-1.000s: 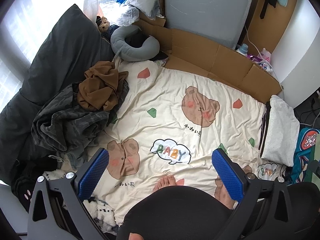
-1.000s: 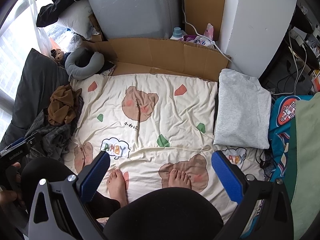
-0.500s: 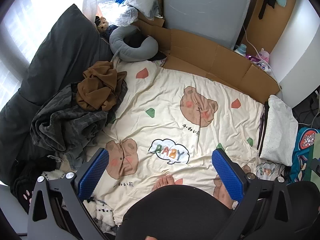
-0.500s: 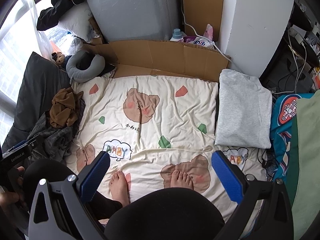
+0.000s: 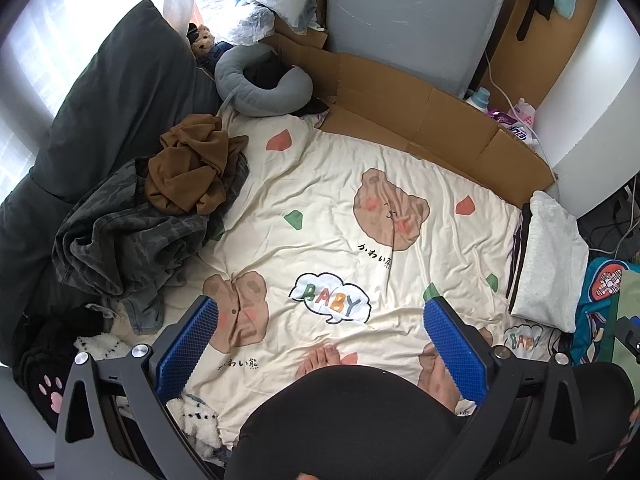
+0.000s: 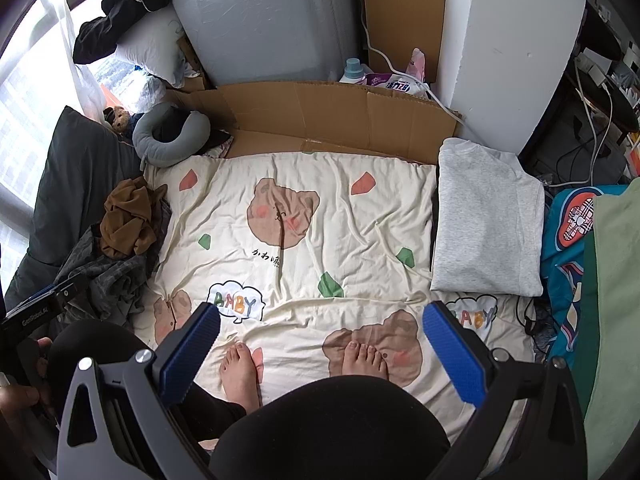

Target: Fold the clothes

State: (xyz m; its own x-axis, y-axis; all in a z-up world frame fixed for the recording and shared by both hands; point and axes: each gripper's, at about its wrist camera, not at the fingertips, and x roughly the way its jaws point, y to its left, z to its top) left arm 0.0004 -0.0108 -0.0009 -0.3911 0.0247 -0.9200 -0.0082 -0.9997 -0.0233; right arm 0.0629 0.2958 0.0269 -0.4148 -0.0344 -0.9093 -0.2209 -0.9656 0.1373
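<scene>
A crumpled brown garment (image 5: 188,168) lies on a heap of dark grey clothes (image 5: 124,240) at the left edge of the cream bear-print quilt (image 5: 328,216); both also show in the right wrist view, the brown garment (image 6: 126,218) on the grey heap (image 6: 108,276). A folded light grey garment (image 6: 484,216) lies at the quilt's right edge, also in the left wrist view (image 5: 550,260). My left gripper (image 5: 320,344) is open and empty, high above the quilt. My right gripper (image 6: 320,348) is open and empty, also held high.
The person's black-clad legs and bare feet (image 6: 240,372) stand on the quilt's near part. A grey neck pillow (image 5: 260,88) and flattened cardboard (image 5: 420,120) lie at the far edge. A dark cushion (image 5: 112,100) is on the left, blue and green bedding (image 6: 580,240) on the right.
Both grippers have shifted slightly, so the scene slides a little in each view. Jaws stay open. Nothing on the quilt has moved.
</scene>
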